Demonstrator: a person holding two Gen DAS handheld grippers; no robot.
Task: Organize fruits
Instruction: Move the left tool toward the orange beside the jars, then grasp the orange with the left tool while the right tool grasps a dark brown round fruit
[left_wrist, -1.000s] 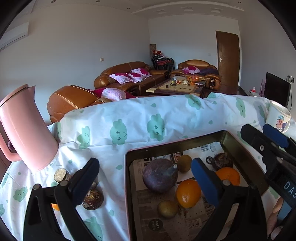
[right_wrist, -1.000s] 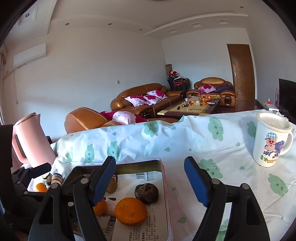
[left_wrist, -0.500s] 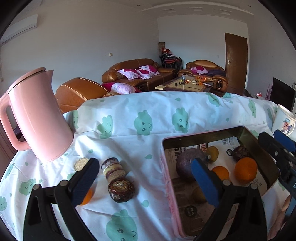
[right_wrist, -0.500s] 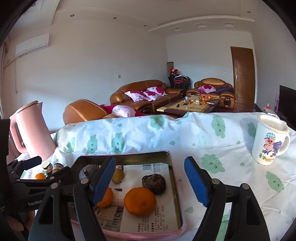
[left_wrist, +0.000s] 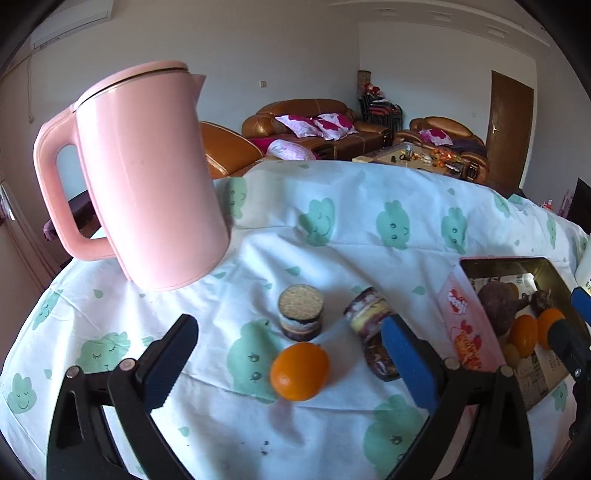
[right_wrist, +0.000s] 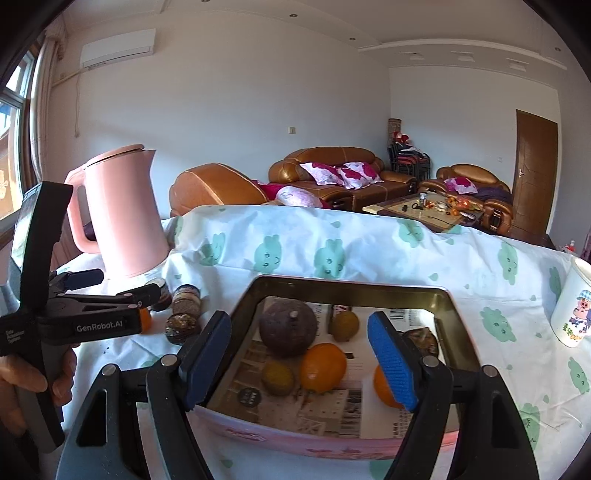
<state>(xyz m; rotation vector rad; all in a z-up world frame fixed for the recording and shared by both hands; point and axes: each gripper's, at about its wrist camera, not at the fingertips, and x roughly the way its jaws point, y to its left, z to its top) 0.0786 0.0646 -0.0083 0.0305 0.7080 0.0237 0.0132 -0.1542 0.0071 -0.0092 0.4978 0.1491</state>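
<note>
A loose orange (left_wrist: 299, 371) lies on the cloud-print tablecloth, between the fingers of my open left gripper (left_wrist: 291, 360) and just beyond their tips. A pink-sided tin tray (right_wrist: 351, 288) lined with newspaper holds a dark purple fruit (right_wrist: 288, 328), two oranges (right_wrist: 322, 367), two small yellow-green fruits (right_wrist: 344, 325) and a dark brown fruit (right_wrist: 421, 339). My right gripper (right_wrist: 301, 363) is open and empty, above the tray's near edge. The tray also shows in the left wrist view (left_wrist: 465, 325), at the right.
A pink kettle (left_wrist: 147, 181) stands at the back left of the table. Three round wrapped cakes (left_wrist: 301, 312) lie just behind the loose orange. A white cartoon mug (right_wrist: 572, 306) stands at the right. Sofas and a coffee table sit beyond the table.
My left gripper has swung left, from over the tray to the loose orange and the cakes. My right gripper has moved left, over the tray. Both stay open.
</note>
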